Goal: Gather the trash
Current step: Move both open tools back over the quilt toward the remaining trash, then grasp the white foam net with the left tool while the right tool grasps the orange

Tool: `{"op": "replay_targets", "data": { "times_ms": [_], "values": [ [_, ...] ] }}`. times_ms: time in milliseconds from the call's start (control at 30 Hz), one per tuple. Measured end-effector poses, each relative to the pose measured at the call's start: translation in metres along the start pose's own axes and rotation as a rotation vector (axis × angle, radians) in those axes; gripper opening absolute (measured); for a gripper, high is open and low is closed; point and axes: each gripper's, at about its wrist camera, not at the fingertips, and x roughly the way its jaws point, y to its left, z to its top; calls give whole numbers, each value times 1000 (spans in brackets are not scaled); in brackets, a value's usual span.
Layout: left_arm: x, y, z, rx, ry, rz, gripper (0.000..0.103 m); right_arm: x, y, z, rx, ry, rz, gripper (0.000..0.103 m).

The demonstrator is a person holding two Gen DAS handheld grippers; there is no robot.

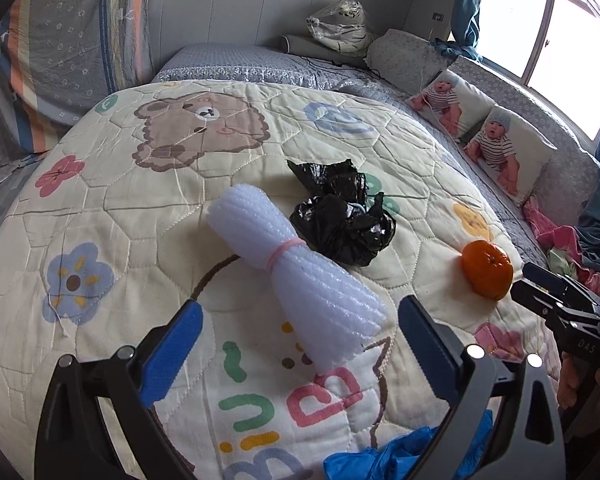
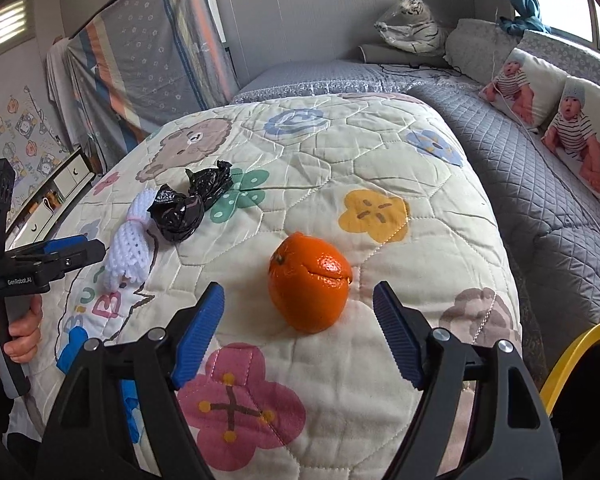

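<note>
Lying on the quilt: three bits of trash sit on the patterned quilt (image 2: 380,152) over the bed, none yet collected.
Orange peel: the orange peel shell (image 2: 309,282), split along its top, rests near the quilt's right edge, just ahead of the right tool (image 2: 298,320) and between its lines of reach.
Foam bundle: the white foam net bundle (image 1: 296,272), tied with a pink band, lies mid-quilt, its near end between the fingers of the left tool (image 1: 298,338).
Black bag: the crumpled black plastic bag (image 1: 340,220) touches the far side of the foam bundle.
Left tool: spread wide, gripping nothing.
Right tool: spread wide, gripping nothing.
Bin: a yellow-rimmed bin (image 2: 568,356) shows at the lower right of the right wrist view, likely where the trash goes.
Risk, peel: probably hollow and already cracked, so a hard squeeze could crush or tear it; a glancing touch could roll it off the quilt's edge.
Risk, foam: soft and springy, so pinching the flared loose end rather than near the band may let it slip out.
Risk, quilt: it is padded and yielding, so fingers pressed low may snag the fabric.
Risk, bag: lifting the foam could drag the bag along.
Blue material: something blue (image 1: 400,456) lies near the left tool; what it is I cannot tell.
</note>
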Motion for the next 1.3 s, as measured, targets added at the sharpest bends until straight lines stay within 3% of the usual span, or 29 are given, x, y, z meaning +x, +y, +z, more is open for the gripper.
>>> {"op": "replay_targets", "data": {
  "times_ms": [633,767,833,900,933,1000,1167,1300],
  "values": [
    [37,4,7,-57,59,47,92,31,-1,10,-19,25,11,73],
    [47,8,13,-90,85,24,79,36,-1,11,-20,35,15,71],
    [52,10,15,-92,90,31,73,39,-2,12,-16,45,16,64],
    [56,15,18,-113,93,25,52,43,-3,11,-11,58,14,59],
    [57,17,18,-123,97,22,46,45,-4,11,-7,64,8,51],
    [59,18,19,-124,97,22,35,47,-6,11,3,71,17,49],
    [56,23,21,-134,85,18,25,48,-5,11,-4,69,20,40],
    [41,24,21,-128,51,21,23,40,-5,10,1,42,5,36]
  ]
}}
